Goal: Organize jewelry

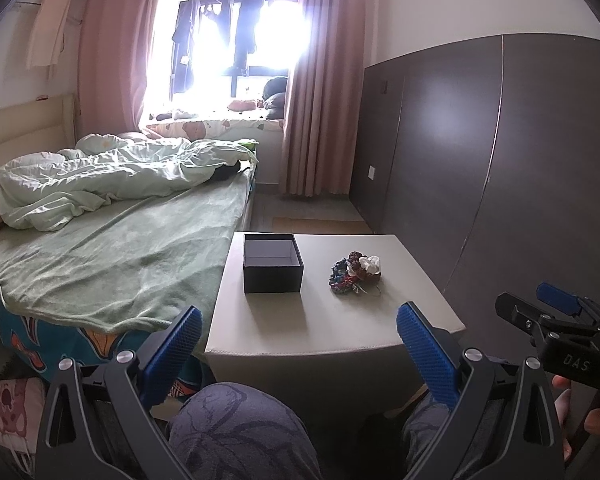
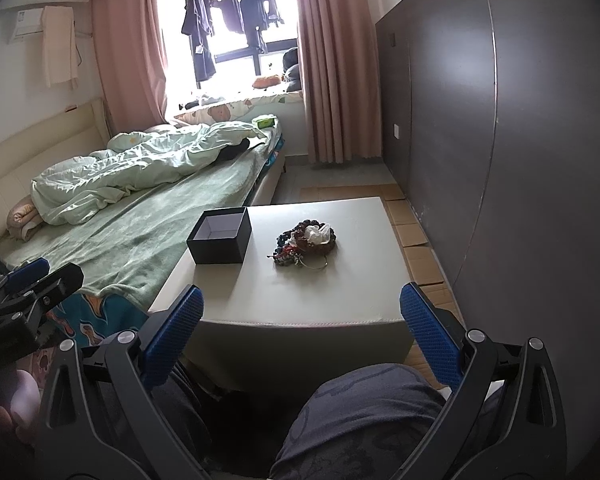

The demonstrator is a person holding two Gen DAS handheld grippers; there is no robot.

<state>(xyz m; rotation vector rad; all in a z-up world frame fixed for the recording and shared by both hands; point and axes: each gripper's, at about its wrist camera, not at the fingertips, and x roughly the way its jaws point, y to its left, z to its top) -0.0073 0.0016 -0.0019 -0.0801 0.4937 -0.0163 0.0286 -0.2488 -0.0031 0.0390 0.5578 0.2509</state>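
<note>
A heap of beaded jewelry [image 1: 355,272] [image 2: 307,242] with something white on top lies on a low white table [image 1: 340,328] [image 2: 320,296]. To its left stands an open, empty black box [image 1: 272,263] [image 2: 220,241]. My left gripper [image 1: 299,322] is open, held back from the table's near edge with nothing between its blue pads. My right gripper [image 2: 301,310] is open too, also short of the near edge. Each gripper shows at the side of the other's view.
A bed [image 1: 112,248] [image 2: 140,220] with a green sheet and rumpled duvet butts against the table's left side. A dark wall panel [image 1: 500,160] runs along the right. The person's knees [image 1: 240,428] [image 2: 364,412] sit below the grippers. Cardboard [image 2: 416,240] covers the floor right of the table.
</note>
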